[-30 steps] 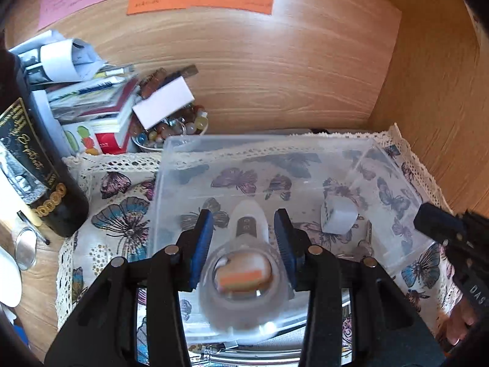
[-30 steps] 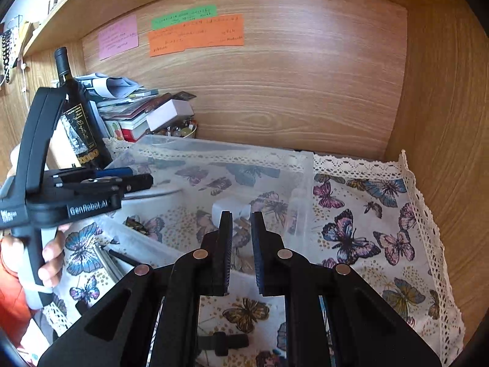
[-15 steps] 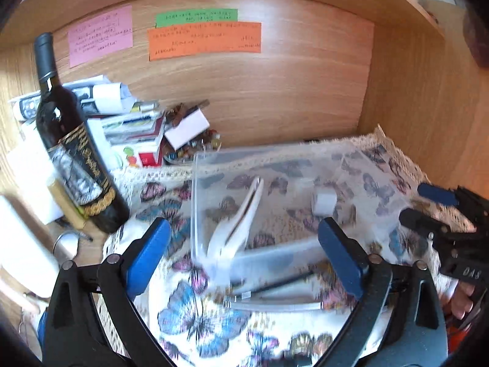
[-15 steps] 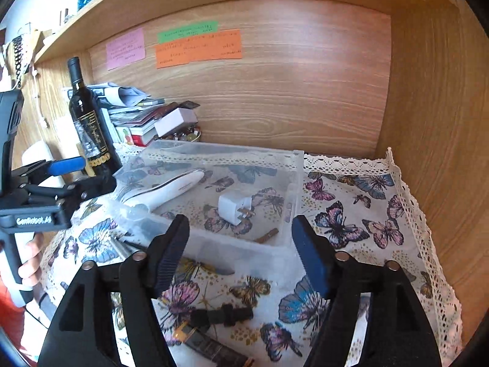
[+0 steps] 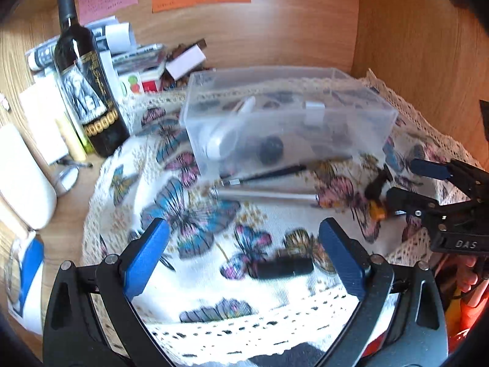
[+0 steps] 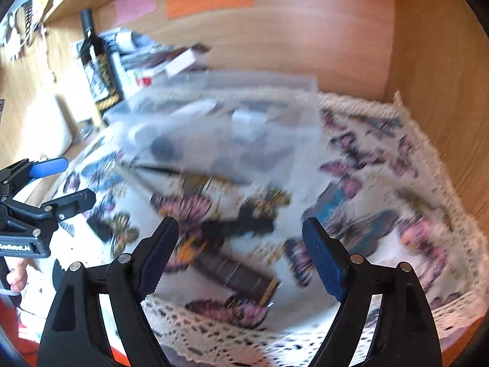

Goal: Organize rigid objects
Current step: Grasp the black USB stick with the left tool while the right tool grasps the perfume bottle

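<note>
A clear plastic box (image 5: 360,128) stands on the butterfly cloth (image 5: 189,214). Inside it lie a white handheld device (image 5: 226,131), a white charger (image 5: 314,113) and a dark round piece (image 5: 270,150). My left gripper (image 5: 244,250) is open wide over the cloth in front of the box, and a small black block (image 5: 285,267) lies between its pads, untouched. A thin black brush (image 5: 266,173) and a silver rod (image 5: 266,195) lie by the box's front wall. My right gripper (image 6: 241,253) has its jaws opening above a dark bar (image 6: 241,272) with an orange end; that view is blurred.
A dark wine bottle (image 5: 88,91) stands left of the box, with stacked papers and booklets (image 5: 131,58) behind it. Wooden walls close the back and right. A white padded object (image 5: 21,177) lies at far left. The cloth's lace edge (image 5: 244,333) is nearest me.
My left gripper let go of the white device in the box, opened wide and drew back over the cloth. My right gripper went from shut to open and dropped toward the items in front.
</note>
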{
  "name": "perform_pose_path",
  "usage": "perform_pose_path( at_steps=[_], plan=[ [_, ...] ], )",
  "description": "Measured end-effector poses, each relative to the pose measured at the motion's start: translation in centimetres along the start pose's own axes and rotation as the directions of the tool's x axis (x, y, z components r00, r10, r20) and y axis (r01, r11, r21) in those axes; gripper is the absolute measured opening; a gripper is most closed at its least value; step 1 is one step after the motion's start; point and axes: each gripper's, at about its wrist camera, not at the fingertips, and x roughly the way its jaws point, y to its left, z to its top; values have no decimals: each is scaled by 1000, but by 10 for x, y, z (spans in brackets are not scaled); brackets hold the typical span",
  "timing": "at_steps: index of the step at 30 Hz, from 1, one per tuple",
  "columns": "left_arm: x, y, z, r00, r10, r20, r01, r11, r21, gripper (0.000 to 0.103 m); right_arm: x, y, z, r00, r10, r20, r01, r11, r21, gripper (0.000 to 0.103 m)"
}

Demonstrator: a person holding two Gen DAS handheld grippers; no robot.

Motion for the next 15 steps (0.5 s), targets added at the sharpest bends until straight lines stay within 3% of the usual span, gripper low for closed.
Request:
perform_pose_path(
  at_steps=[6, 10, 13, 15],
  plan=[
    [7, -7, -21, 999, 4, -45, -4, 1000, 0, 100, 10, -6, -8, 999, 22, -33, -21, 999, 36, 81],
    [11, -9, -28, 996, -53, -70, 52, 999, -13, 100, 5, -2, -8, 998, 48, -44, -47, 999, 12, 61],
    [15, -9, -30, 995, -61, -73, 60, 998, -24, 97, 5, 6, -13, 997, 47, -62, -49, 998, -29, 60],
    [16, -9, -31, 996, -52, -70, 50, 998, -25, 90, 6, 13, -16, 997, 35, -66, -39, 997, -65, 59]
  ],
)
